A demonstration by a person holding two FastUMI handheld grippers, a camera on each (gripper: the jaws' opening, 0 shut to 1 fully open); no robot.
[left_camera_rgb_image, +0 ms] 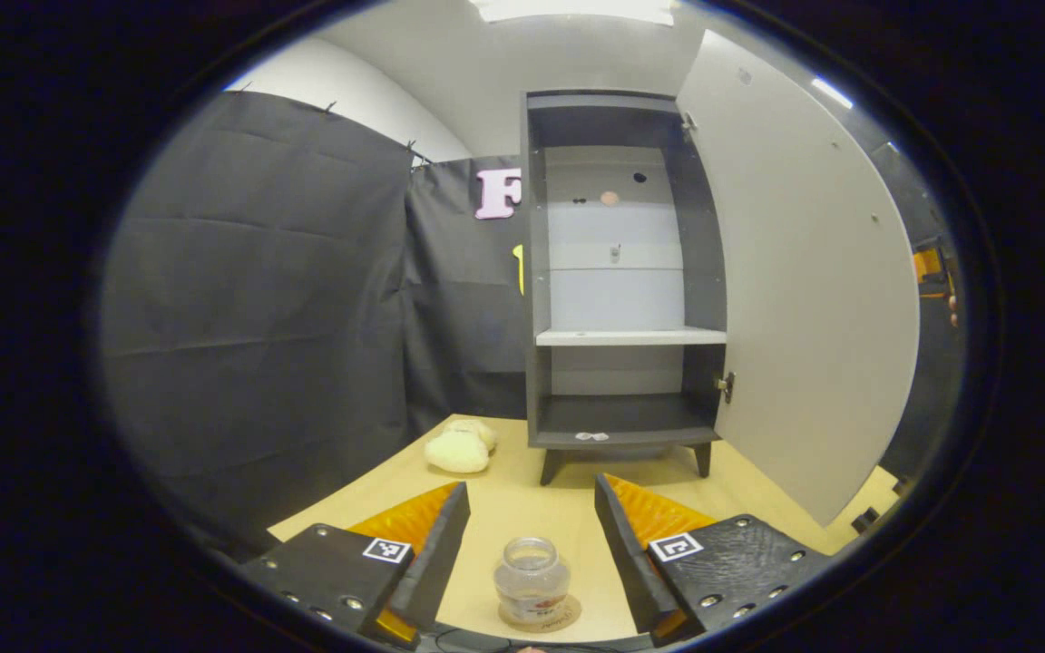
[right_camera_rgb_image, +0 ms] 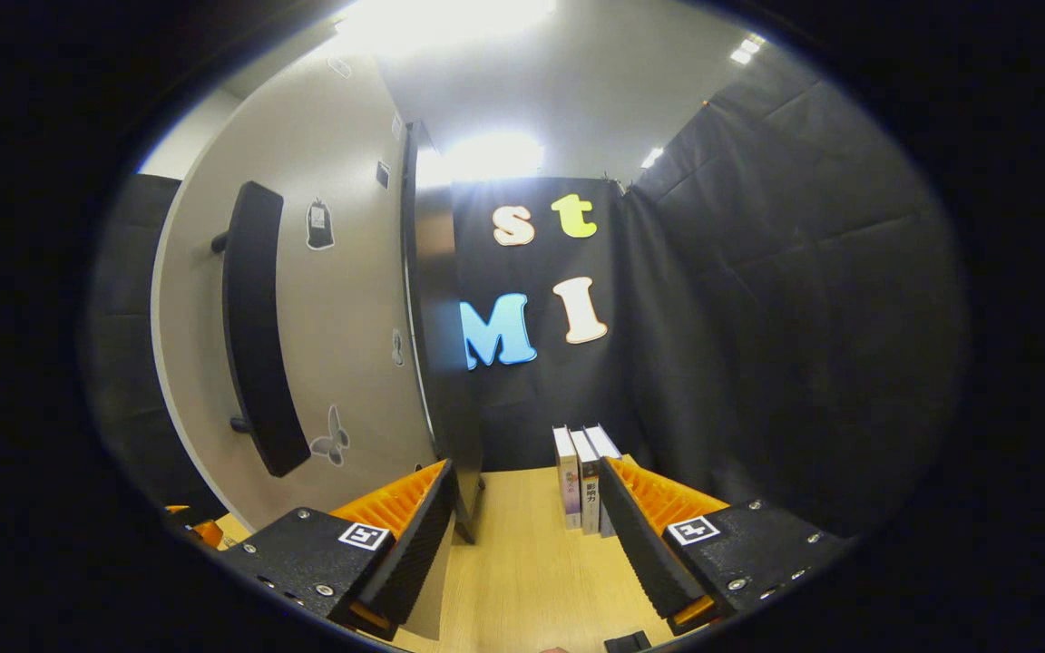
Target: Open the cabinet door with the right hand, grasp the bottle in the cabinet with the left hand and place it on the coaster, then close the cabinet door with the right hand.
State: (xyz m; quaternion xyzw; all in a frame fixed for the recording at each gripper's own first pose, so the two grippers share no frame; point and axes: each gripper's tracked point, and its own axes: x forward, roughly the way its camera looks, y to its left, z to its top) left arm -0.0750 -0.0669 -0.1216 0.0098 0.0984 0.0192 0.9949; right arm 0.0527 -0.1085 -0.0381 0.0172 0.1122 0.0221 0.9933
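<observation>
Left gripper (left_camera_rgb_image: 532,553) spread, empty; bottle (left_camera_rgb_image: 532,579) on coaster (left_camera_rgb_image: 542,618), bottom centre (glass-like, probably slippery, fragile). Right gripper (right_camera_rgb_image: 527,544) spread; door (right_camera_rgb_image: 341,299) likely stiff, light; take handle (right_camera_rgb_image: 255,326), left of frame.

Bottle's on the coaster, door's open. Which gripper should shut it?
Right. The right gripper is open beside the cabinet door, near its handle. The left gripper straddles the bottle on the coaster.

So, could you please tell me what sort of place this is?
Probably a staged recording booth, not a home: black cloth walls surround a light wooden table with a small grey cabinet, its door open, and a few upright books.
</observation>
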